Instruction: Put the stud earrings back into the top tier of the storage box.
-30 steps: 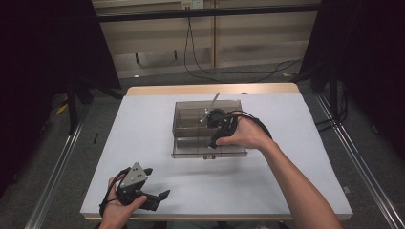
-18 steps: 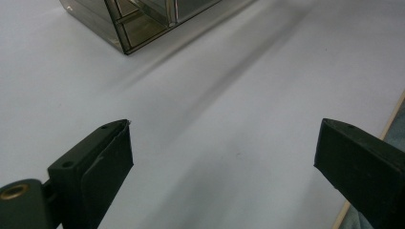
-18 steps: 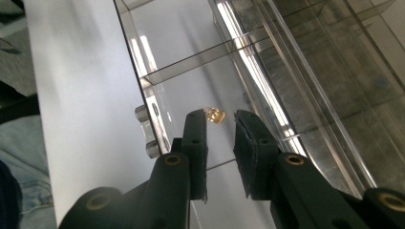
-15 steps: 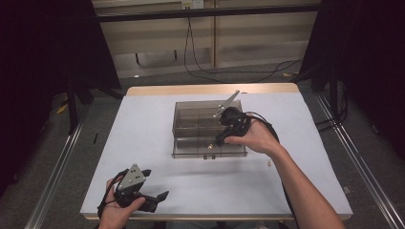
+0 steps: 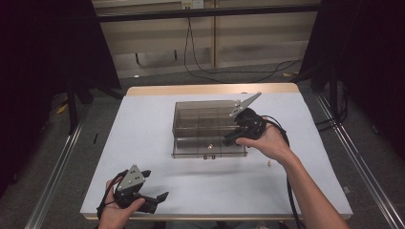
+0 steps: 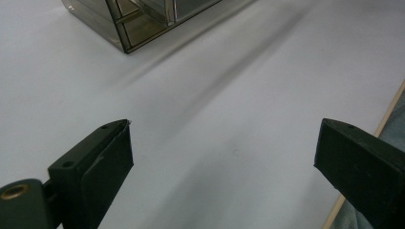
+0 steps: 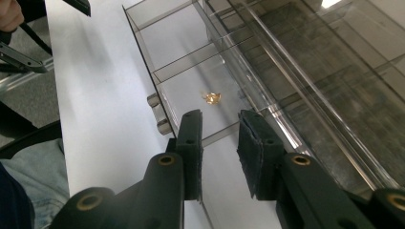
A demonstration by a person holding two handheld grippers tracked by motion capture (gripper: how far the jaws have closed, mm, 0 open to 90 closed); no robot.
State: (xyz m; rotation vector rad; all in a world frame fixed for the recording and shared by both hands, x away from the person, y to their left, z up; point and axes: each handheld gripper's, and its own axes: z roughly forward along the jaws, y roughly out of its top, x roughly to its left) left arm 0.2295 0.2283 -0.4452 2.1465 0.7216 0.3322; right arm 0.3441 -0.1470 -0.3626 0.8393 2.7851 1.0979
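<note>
White table top [image 5: 143, 138] carries a smoke-tinted clear plastic drawer organizer box [image 5: 200, 117] mid-table, its front drawer [image 5: 210, 147] pulled out toward the person; 2 small silver knobs [image 7: 159, 113] on the drawer front. A tiny pale bit [image 5: 270, 163] lies on the table just right of the box, near the right wrist. Black cables run on the floor behind the table. Nothing blocks the drawer from above. Right gripper [image 5: 232, 138] comes in from the box's right side, angled down-left over the drawer's right end, hand wrapped on its body, grey plate pointing up-back. Its jaws have just been opening a little; in the right gripper view [image 7: 218, 143] they stand narrowly apart with nothing between the pads. Left gripper [image 5: 162, 196] rests low at the near-left table edge, held in the left hand, jaws spread wide, empty [image 6: 224, 157]. Small gold-coloured metal piece [image 7: 212, 98] sits loose on the drawer floor, in the compartment just ahead of the right jaw tips, not touched.
</note>
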